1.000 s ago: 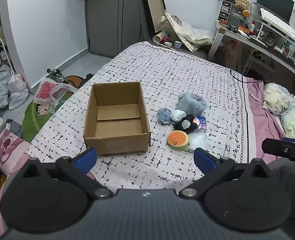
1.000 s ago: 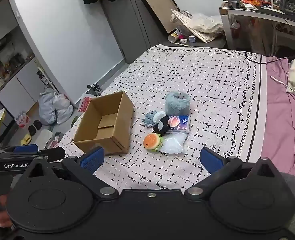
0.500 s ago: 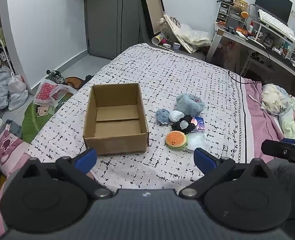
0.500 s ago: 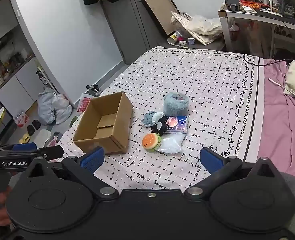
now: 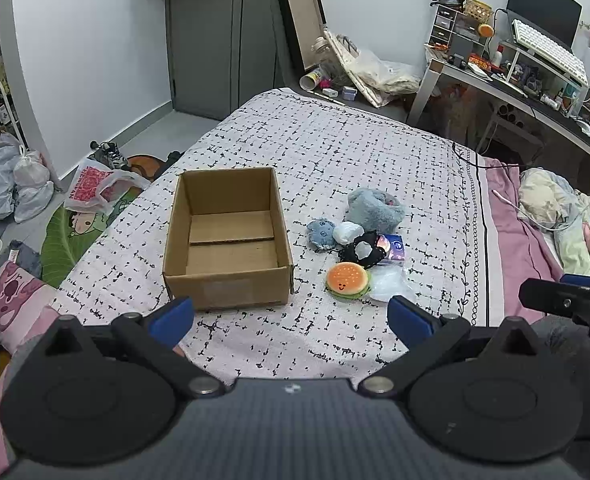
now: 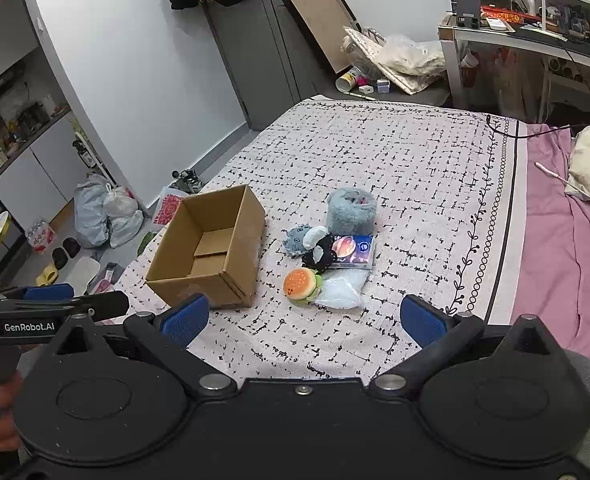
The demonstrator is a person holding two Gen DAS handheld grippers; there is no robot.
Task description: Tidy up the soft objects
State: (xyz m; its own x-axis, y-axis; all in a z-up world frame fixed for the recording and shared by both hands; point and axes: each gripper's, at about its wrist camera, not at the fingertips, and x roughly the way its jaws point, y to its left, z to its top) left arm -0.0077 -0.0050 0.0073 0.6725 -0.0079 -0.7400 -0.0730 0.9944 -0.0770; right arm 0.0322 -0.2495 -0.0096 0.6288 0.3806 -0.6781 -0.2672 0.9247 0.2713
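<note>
An open, empty cardboard box (image 5: pixel 229 236) (image 6: pixel 211 254) sits on the patterned bedspread. To its right lies a cluster of soft things: a burger plush (image 5: pixel 347 279) (image 6: pixel 299 283), a clear plastic pouch (image 5: pixel 391 282), a black scrunchie (image 5: pixel 363 250), a tissue pack (image 6: pixel 355 251), a small blue plush (image 5: pixel 321 233), a white ball (image 5: pixel 347 233) and a fluffy blue pouch (image 5: pixel 375 210) (image 6: pixel 351 210). My left gripper (image 5: pixel 291 316) is open and empty, near the box's front. My right gripper (image 6: pixel 305 316) is open and empty, short of the cluster.
The bedspread (image 5: pixel 335 152) stretches beyond the objects. A pink sheet with bedding (image 6: pixel 567 216) lies to the right. Bags and shoes (image 5: pixel 15 184) lie on the floor at left. A cluttered desk (image 5: pixel 535 76) stands at the back right.
Both grippers have drawn back and risen slightly, so the box and the cluster look a little smaller. Nothing on the bed has moved. Both jaws stay open.
</note>
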